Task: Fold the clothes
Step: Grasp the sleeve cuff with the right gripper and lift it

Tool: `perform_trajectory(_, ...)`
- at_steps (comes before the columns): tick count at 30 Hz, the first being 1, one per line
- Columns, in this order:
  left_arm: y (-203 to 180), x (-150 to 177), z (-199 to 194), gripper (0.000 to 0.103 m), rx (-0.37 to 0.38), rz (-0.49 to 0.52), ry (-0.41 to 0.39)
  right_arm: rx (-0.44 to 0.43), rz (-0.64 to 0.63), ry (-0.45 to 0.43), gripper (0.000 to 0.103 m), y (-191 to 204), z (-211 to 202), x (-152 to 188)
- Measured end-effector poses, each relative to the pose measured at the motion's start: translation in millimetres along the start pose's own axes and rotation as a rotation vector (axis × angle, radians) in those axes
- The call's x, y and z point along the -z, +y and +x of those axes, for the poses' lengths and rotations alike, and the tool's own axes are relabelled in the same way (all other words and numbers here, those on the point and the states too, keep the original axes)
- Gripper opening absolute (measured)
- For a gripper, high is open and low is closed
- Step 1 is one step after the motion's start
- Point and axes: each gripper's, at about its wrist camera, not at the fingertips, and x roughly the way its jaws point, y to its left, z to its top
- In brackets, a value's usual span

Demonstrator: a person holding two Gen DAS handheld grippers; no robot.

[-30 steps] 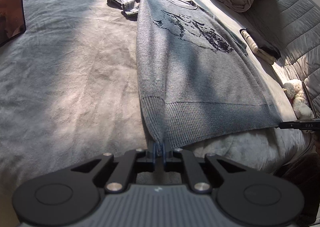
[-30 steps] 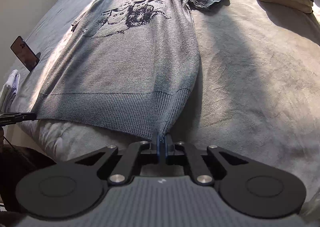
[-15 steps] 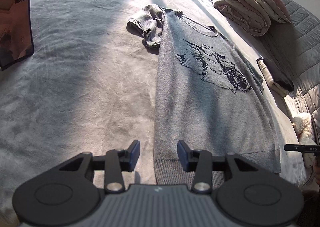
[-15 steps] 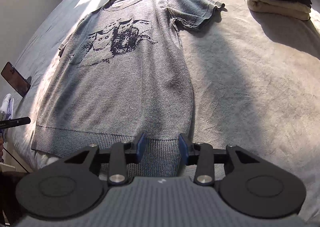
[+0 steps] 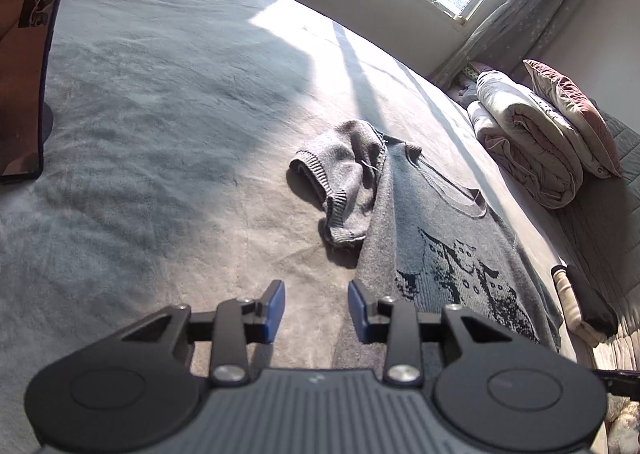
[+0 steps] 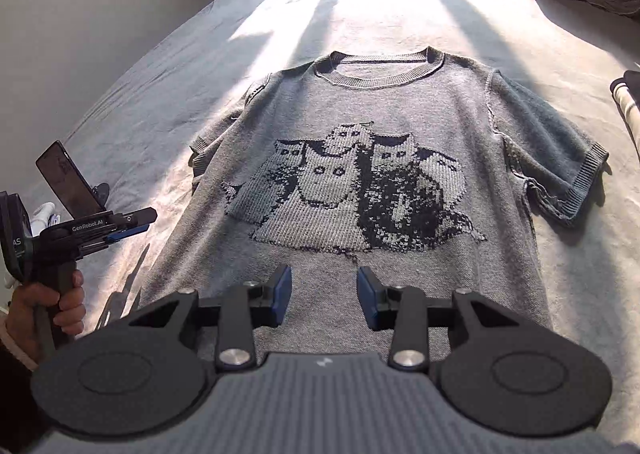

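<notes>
Over sweater (image 6: 400,254) | both grippers' jaws released hem, moved up

2 wrist views, low, angled down – shared sweater (image 6: 360,182)

"genrobot.ai" on the left gripper (image 6: 128,223).

Each black hand-held gripper (image 6: 324,296) has a ribbed grey body, two round black discs, silver screws and blue fingertip pads (image 6: 283,294). The left hand-held gripper (image 6: 132,223) bears white "GenRobot.AI" lettering above its black handle.
</notes>
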Motion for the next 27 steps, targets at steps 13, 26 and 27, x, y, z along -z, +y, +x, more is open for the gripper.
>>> perform_trajectory(13, 35, -37, 14, 0.028, -0.075, -0.028, -0.071, -0.127, -0.228, 0.001, 0.041, 119, 142, -83)
perform_trajectory(26, 53, -49, 27, 0.028, -0.036, -0.113, -0.041, 0.072, -0.433, 0.025, 0.020, 158, 229, -96)
perform_trajectory(27, 52, -48, 27, 0.028, -0.029, -0.110, -0.037, 0.076, -0.420, 0.026, 0.013, 157, 230, -100)
